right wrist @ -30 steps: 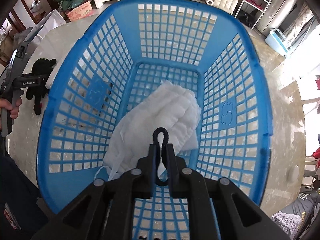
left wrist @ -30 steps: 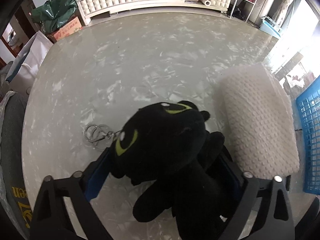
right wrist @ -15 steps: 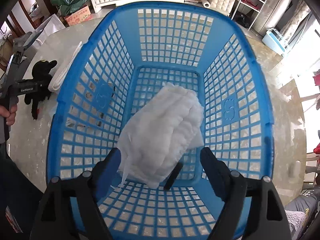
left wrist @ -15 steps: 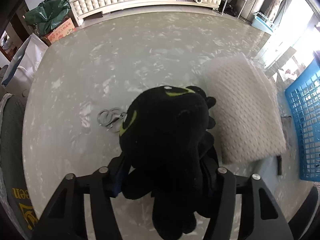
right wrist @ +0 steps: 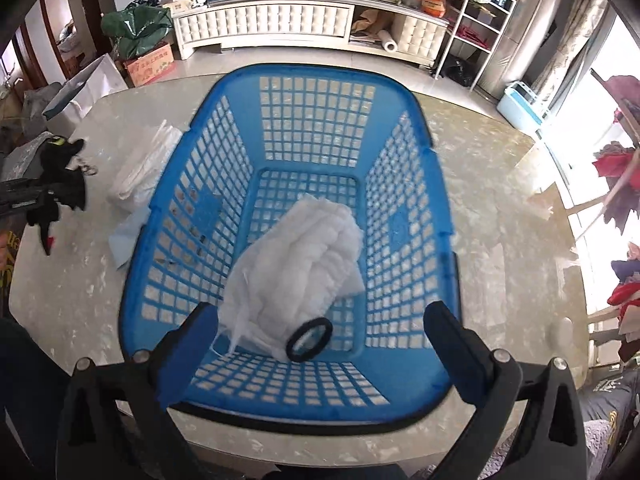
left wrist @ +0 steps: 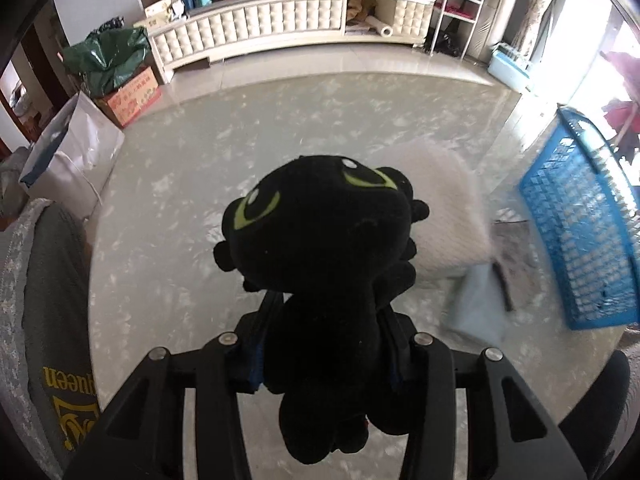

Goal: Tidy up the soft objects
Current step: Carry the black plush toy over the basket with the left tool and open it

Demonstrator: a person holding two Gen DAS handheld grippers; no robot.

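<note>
A black plush toy [left wrist: 320, 248] with green eyes hangs above the marble table [left wrist: 168, 208]. My left gripper [left wrist: 328, 316] is shut on its body, and the jaws are still closing. The same toy [right wrist: 64, 184] shows at the far left of the right wrist view. My right gripper [right wrist: 320, 316] hovers over the blue basket [right wrist: 316, 76]; its jaws are opening wide with nothing between them. Inside the basket lie a white cloth [right wrist: 300, 264] and a black hair ring [right wrist: 309, 339].
A folded white towel [left wrist: 448, 216] and a light blue cloth [left wrist: 478, 304] lie on the table between the toy and the basket [left wrist: 580, 232]. A metal key ring [right wrist: 90, 169] lies near the toy. A person's grey shirt [left wrist: 52, 320] is at the left edge.
The left jaws closed on the plush toy and lifted it off the table. The right gripper let go of the black ring, opened wide and rose; the ring now lies in the basket.
</note>
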